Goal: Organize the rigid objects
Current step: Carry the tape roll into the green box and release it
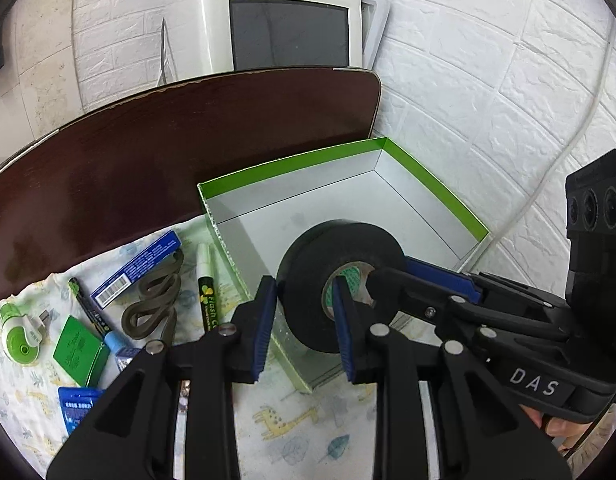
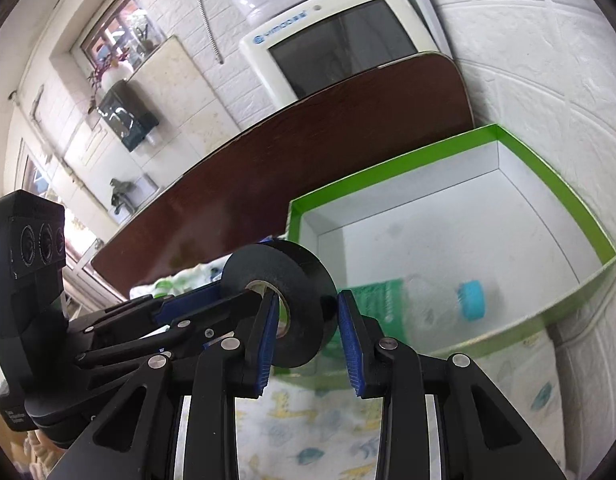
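**Both grippers on one roll of black tape over the green box**

I see the black tape roll (image 1: pixel 340 284) held up above the near edge of the green-rimmed box (image 1: pixel 428 176). My left gripper (image 1: pixel 306 320) is narrowed on the roll's wall: one blue pad outside at 9 o'clock of the roll, the other inside the core. My right gripper (image 2: pixel 308 328) clamps the opposite wall the same way, one pad in the core and one on the outer face.

The left view shows the right gripper (image 1: pixel 392 280) reaching in from 3 o'clock, with fingertips of the person's hand (image 1: pixel 556 426) under its handle. The right view shows the left gripper (image 2: pixel 212 308) coming in from 9 o'clock.

Only the right view shows inside the box's near end: one green packet (image 2: pixel 378 300) and one clear bottle with a blue cap (image 2: pixel 448 300), both blurred. Only the left view shows the loose items at 8 o'clock: one white marker (image 1: pixel 207 284), one dark pen (image 1: pixel 88 308), one long blue box (image 1: pixel 138 266), one coiled brown band (image 1: pixel 154 304), one green card box (image 1: pixel 78 350), one green-and-white correction roller (image 1: pixel 18 330) and one blue packet (image 1: pixel 76 404).

All sit on a cloth with a giraffe print (image 1: pixel 284 424), spread over a dark brown table (image 1: pixel 168 148). Behind stands one cream monitor (image 1: pixel 284 28) against a white brick-pattern wall (image 1: pixel 488 60); the right view adds a window (image 2: pixel 112 32) at 10 o'clock.
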Demonstrator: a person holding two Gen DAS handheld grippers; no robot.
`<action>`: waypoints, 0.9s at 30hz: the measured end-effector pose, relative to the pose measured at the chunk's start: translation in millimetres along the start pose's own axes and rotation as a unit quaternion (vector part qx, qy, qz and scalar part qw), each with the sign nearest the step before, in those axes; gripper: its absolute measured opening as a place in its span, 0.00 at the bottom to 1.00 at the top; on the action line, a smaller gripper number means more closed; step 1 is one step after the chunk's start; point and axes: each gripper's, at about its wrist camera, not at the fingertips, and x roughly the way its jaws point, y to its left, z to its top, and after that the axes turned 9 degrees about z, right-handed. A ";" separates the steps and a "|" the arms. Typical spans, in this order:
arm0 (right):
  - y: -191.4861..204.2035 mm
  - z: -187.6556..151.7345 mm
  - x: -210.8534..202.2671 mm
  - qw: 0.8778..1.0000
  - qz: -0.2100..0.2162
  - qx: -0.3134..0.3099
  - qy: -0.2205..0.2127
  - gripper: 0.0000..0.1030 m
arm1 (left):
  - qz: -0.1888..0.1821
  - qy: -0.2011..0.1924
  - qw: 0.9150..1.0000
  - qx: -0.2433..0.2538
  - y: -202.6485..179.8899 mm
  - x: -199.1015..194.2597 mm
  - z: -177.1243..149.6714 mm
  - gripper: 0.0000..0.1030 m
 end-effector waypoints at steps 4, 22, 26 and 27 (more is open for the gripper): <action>-17.3 7.0 8.0 1.000 -0.007 0.011 0.005 0.33 | -0.005 0.020 1.000 -0.005 -3.2 21.6 5.8 0.24; -50.7 14.9 27.7 0.999 -0.009 0.046 0.019 0.32 | -0.004 0.047 0.999 -0.004 -5.3 55.5 18.4 0.21; -50.6 16.0 29.5 0.999 -0.018 0.043 0.018 0.32 | -0.002 0.046 0.999 0.001 -5.1 57.4 19.3 0.20; -51.4 15.9 29.8 0.999 -0.017 0.045 0.018 0.32 | -0.001 0.045 0.999 0.002 -5.2 57.7 19.2 0.20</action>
